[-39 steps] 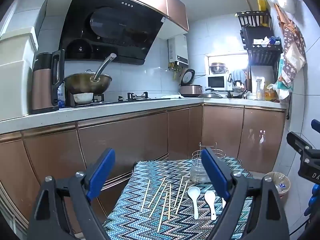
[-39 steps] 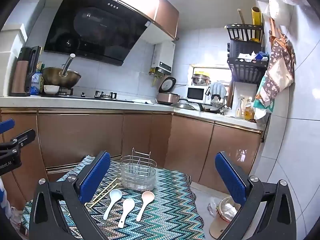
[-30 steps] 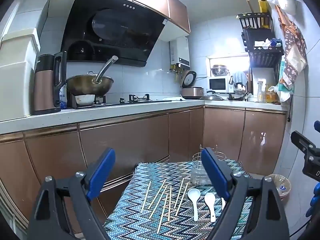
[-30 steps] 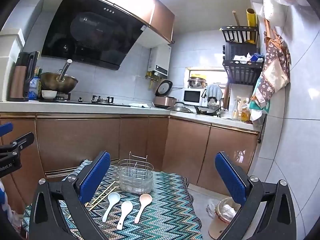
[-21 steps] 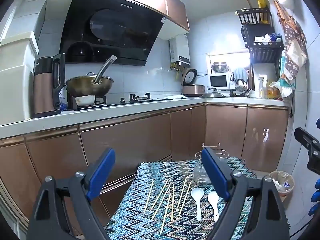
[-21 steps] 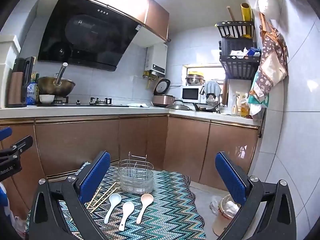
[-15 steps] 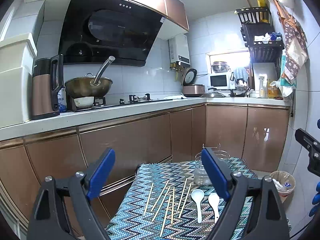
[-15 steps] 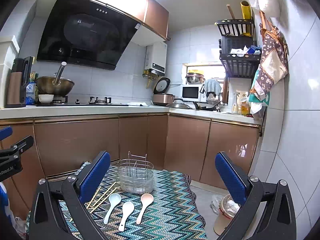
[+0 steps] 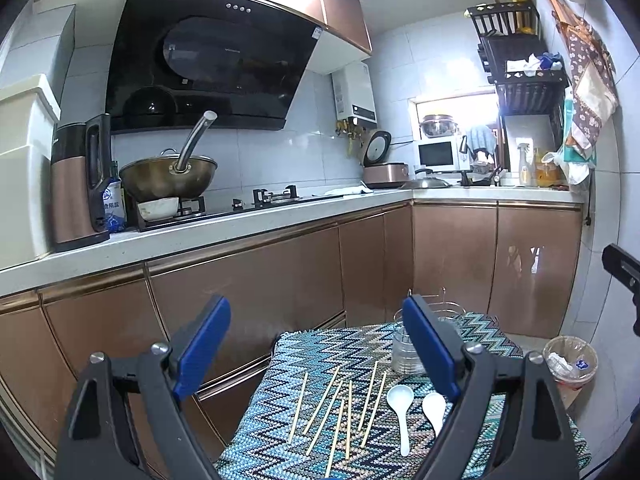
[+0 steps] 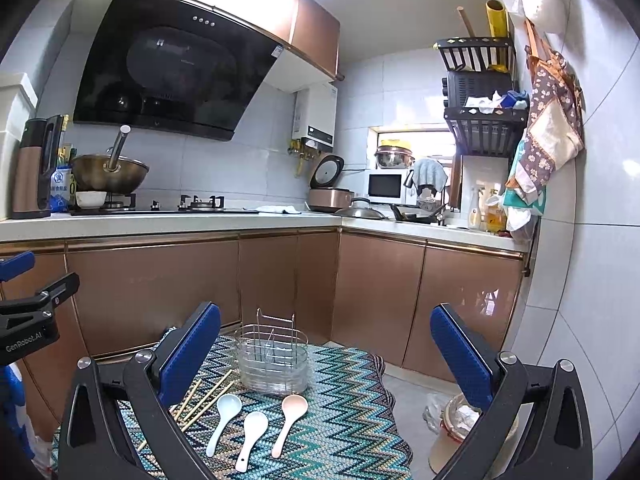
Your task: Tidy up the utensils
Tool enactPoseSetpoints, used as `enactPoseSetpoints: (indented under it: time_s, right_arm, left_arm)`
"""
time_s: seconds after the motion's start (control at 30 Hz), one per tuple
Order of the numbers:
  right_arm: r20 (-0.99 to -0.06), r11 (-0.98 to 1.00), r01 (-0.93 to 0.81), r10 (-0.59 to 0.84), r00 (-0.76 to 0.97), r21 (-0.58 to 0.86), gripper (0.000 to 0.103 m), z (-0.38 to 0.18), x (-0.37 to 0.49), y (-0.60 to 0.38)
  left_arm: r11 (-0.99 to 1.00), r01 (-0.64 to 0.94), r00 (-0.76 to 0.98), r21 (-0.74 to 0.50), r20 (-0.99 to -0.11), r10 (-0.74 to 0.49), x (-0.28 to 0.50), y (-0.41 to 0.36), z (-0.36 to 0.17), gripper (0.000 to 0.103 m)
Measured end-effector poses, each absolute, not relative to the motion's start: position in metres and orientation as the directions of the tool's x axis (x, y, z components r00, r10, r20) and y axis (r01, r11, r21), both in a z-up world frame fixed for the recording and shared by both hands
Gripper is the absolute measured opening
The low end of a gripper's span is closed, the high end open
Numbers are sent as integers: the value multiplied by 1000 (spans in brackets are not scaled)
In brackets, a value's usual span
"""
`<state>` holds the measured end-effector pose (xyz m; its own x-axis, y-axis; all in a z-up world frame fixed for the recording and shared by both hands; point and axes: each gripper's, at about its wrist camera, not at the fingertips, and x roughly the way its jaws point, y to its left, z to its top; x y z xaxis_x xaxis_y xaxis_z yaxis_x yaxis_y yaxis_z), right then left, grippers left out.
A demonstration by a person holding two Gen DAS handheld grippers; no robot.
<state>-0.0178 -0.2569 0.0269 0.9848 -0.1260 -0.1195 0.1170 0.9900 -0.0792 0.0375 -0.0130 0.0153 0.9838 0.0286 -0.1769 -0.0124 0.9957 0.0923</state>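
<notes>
Kitchen cabinets in copper brown run behind a small table covered by a zigzag cloth (image 10: pixel 344 432), and nothing on that cloth looks sorted yet.

Nearest the cameras, both grippers hang above the near edge of the cloth. The left gripper (image 9: pixel 320 352) has its jaws spread wide and holds nothing; the right gripper (image 10: pixel 324 356) is likewise wide and empty.

Taking the holder (image 10: pixel 274 364), a clear tub with a wire frame at the far end of the cloth, as the landmark: three spoons lie just in front of it. In the right wrist view these are a pale blue spoon (image 10: pixel 224 416), a white spoon (image 10: pixel 251 432) and a pink spoon (image 10: pixel 289 416), bowls toward the holder, handles toward the cameras. To the left of the spoons, also short of the holder, the chopsticks (image 9: pixel 340 408) lie loose and fanned out, some crossing each other.

The holder itself appears empty, though its clear wall makes that hard to be certain of.

My reading is that the task is at its start: every spoon and chopstick has yet to be picked up and stood in the holder.
</notes>
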Motion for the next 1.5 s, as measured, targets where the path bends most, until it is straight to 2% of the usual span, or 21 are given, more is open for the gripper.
enactPoseSetpoints:
  time_s: [0.73, 0.97, 1.5]
  right_arm:
    - [-127, 994, 35, -48, 991, -103, 103, 35, 13, -283]
    - [-160, 995, 17, -33, 987, -102, 103, 29, 23, -288]
    - [-156, 996, 22, -36, 987, -91, 103, 31, 33, -286]
  left_arm:
    - [997, 5, 978, 78, -208, 11, 76, -39, 20, 88]
    - [997, 19, 967, 69, -255, -1, 86, -37, 11, 88]
    - [996, -5, 962, 84, -270, 28, 99, -17, 14, 88]
